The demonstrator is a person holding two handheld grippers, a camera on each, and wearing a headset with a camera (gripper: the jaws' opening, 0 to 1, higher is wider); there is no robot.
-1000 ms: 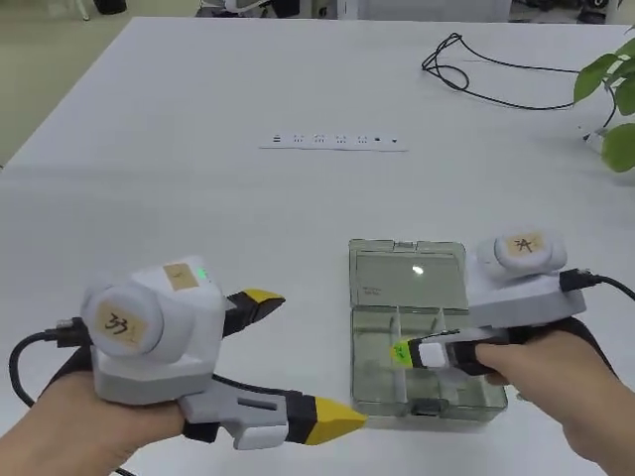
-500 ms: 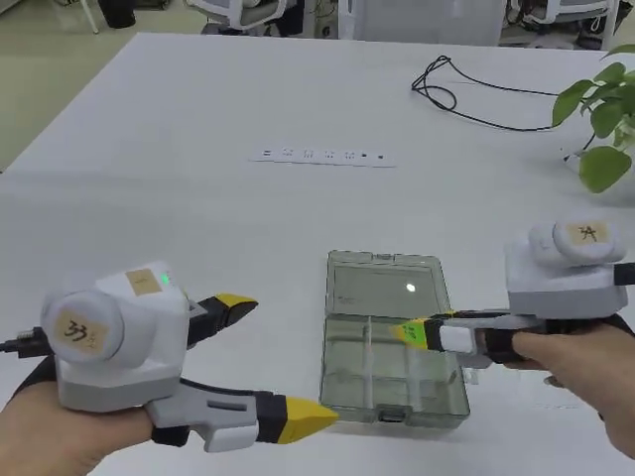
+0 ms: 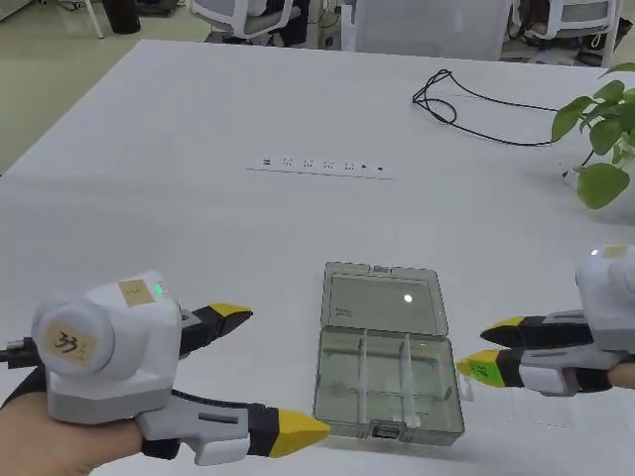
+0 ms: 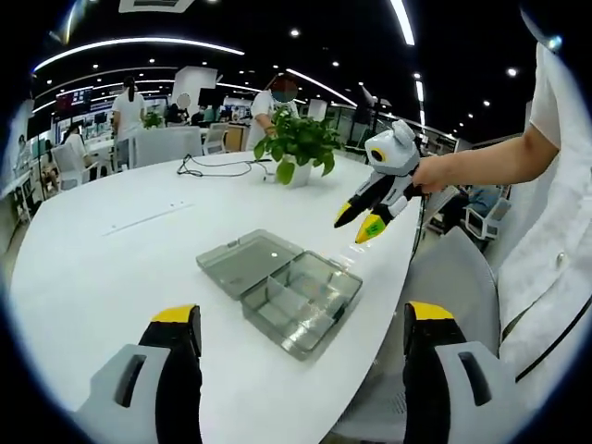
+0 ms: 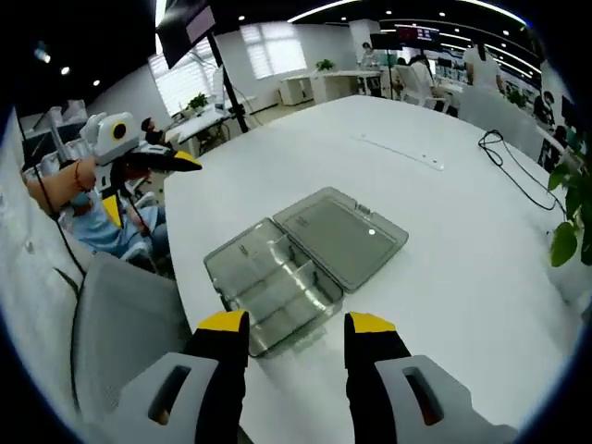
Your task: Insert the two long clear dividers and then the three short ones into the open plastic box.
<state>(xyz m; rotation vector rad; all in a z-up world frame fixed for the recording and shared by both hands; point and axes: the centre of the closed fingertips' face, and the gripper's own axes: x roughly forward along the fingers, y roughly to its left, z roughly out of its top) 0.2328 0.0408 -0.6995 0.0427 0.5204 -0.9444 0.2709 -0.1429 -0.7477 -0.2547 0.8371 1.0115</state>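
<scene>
The open plastic box point(image 3: 387, 369) sits on the surface point(image 3: 198, 218) with two long dividers point(image 3: 362, 367) apparently seated, left tongs point(image 3: 280, 370) wide open and empty to its left, right tongs point(image 3: 478, 347) narrowly open and empty to its right, so a short divider likely needs fetching next.

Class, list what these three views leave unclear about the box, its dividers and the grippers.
1. How many dividers sit in the plastic box: clear on clear with glare in the head view, too small in both gripper views.
2. Print on the lid: too small to read, head view.
3. Body of the right gripper: cut off by the head view's right edge.
</scene>
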